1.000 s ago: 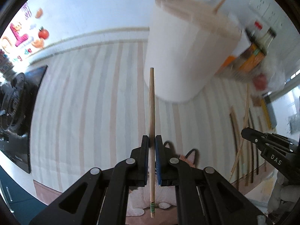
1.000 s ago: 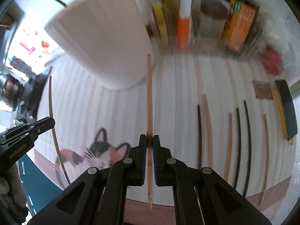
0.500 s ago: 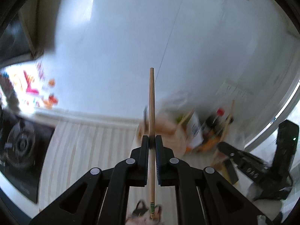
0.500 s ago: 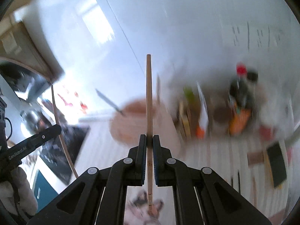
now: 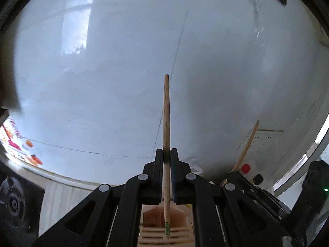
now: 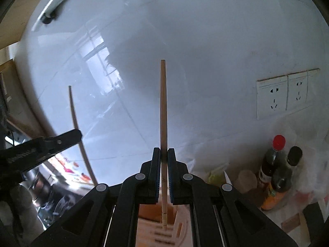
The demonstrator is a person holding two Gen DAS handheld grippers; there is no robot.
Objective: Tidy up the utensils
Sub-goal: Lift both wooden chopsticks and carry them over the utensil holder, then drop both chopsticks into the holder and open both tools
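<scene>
Change: a second earlier both cameras looked down on a striped mat with loose chopsticks and a pale holder; both had since swung up to face the white wall, and the holder had dropped to the bottom edge of each view.
Meaning for the task: both sticks seemed lifted clear of the mat and carried over the holder, so dropping them in looked like the next step.
Left tongs [image 5: 167, 151]: jaws nearly shut, clamped on a light wooden chopstick [image 5: 166, 123] standing upright, its green-banded lower end hanging over the holder [image 5: 148, 234].
Right tongs [image 6: 163, 150]: jaws nearly shut, clamped on a second wooden chopstick [image 6: 163, 111], also upright, its lower end over the holder's slatted rim [image 6: 156, 234].
Each seen from the other: the left tongs and their stick showed at the left of the right view; the right tongs showed low at the right of the left view.
Nearby: sauce bottles [image 6: 273, 164] stood by the wall under the sockets [image 6: 285, 94].
</scene>
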